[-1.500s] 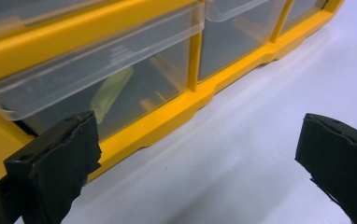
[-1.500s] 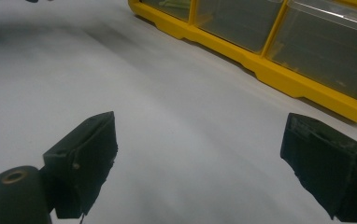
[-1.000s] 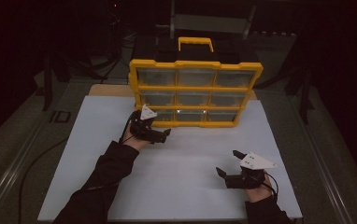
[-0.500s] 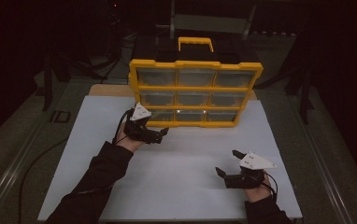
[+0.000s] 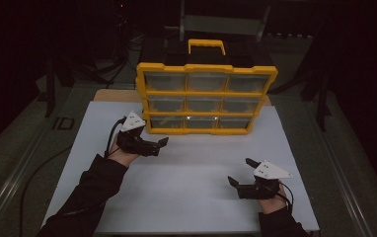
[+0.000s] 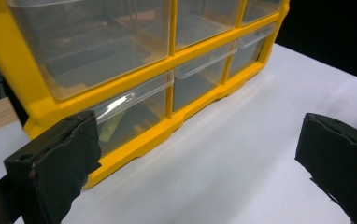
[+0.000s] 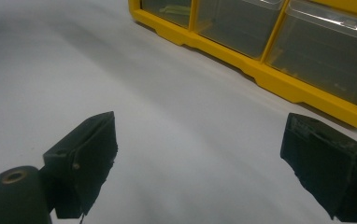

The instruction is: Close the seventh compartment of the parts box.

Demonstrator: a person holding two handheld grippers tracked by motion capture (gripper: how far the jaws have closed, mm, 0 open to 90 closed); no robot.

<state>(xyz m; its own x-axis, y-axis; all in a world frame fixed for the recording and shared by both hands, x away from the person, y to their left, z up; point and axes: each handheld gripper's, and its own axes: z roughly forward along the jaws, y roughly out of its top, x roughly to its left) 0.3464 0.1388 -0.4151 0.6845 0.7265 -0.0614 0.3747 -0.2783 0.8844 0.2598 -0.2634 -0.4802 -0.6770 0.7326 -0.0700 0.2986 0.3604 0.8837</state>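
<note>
Standing upright at the far side of a white rectangular tabletop sheet (image 5: 186, 173), a yellow plastic drawer cabinet with clear compartments (image 5: 206, 98) dominates a dim room, its carrying handle raised above the frame. Just off the cabinet's lower left corner, the left gripper (image 5: 159, 144) hovers with its black jaws spread wide and nothing between them. Well apart, near the sheet's front right edge, the right gripper (image 5: 241, 173) hangs over bare white, jaws likewise parted and empty. Beneath the sheet a pale wooden board (image 5: 115, 95) shows at the far left corner. Dark floor and shadowed equipment surround the table.
</note>
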